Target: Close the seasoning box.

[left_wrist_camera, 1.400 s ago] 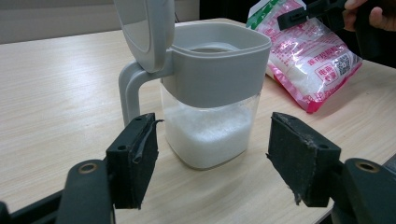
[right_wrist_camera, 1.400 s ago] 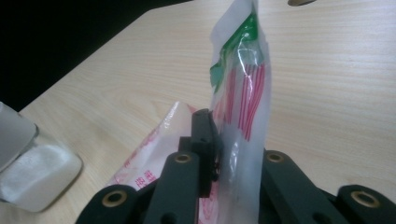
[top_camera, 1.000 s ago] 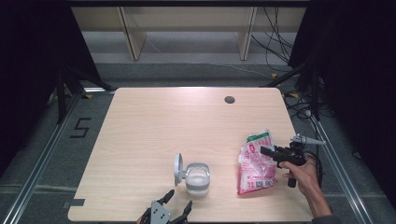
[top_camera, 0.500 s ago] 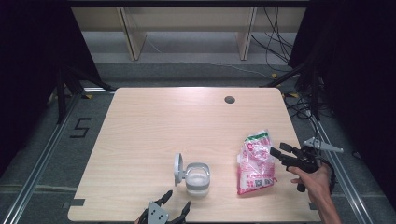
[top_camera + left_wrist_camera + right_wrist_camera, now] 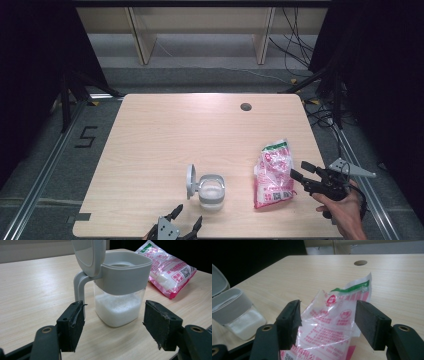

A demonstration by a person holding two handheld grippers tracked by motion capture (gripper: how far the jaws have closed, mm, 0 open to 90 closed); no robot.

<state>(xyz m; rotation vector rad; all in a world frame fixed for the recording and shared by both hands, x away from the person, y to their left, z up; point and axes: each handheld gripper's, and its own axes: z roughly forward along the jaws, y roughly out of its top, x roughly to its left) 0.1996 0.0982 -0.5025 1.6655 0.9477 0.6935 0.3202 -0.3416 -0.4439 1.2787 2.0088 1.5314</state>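
I held my right gripper [image 5: 299,171] just off the right side of the pink bag [image 5: 272,172], near the right edge of the table [image 5: 165,130]. Its jaws had just been opening; they stood wide, and in the right gripper view the pads sat clear of the plastic, which lay beyond them on the wood rather than pinched between them. My right hand [image 5: 345,212] hung past the table's near right corner, so that side gave me little board to work over. My left gripper [image 5: 182,220] waited at the near edge, jaws spread wide and empty, with the clear jar [image 5: 210,191] just ahead of them.

Most of the tabletop was bare light wood: the whole left half and the far half were open, broken only by the small round cable hole [image 5: 245,106] near the far edge. The jar and the bag stood apart, with a strip of bare wood between them.

The bag lay flat toward the near right of the table, its torn top pointing to the far side. It was pink and white with red printing, a green band [image 5: 355,286] across the crumpled, half-transparent top, and white grains packed in its lower part. The jar was square-shouldered, with a grey collar [image 5: 125,272] and a grey lid [image 5: 88,255] flipped up on its hinge, and held white grains in its lower part.
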